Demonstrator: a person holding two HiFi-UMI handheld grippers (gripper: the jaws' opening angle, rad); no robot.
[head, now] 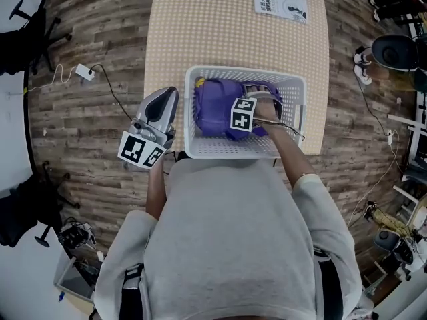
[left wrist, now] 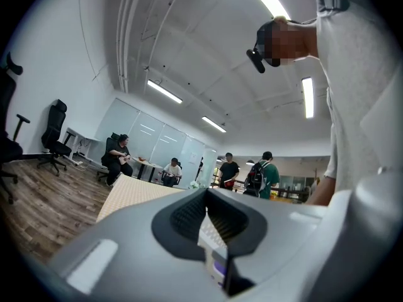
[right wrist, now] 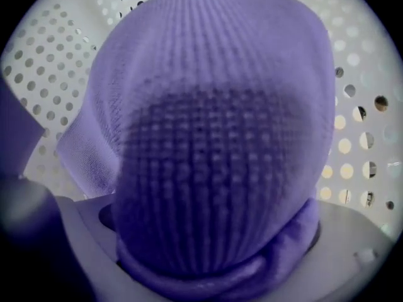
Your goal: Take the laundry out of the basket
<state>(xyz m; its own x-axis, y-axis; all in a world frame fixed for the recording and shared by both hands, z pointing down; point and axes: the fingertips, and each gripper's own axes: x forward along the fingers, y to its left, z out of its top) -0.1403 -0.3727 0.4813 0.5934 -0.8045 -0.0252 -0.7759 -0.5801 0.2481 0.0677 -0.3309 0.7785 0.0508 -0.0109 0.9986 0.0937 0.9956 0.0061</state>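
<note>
bulging between right gripper (head: 259, 102) jaws: purple laundry (right wrist: 208, 137)

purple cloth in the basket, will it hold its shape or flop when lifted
Probably floppy: the purple cloth lies crumpled in the basket, so it should drape and sag when lifted. Likely light for its bulk, as the knit looks open and airy. The bumpy knit should grip rather than slip, though it might snag on the basket's holes.
</note>
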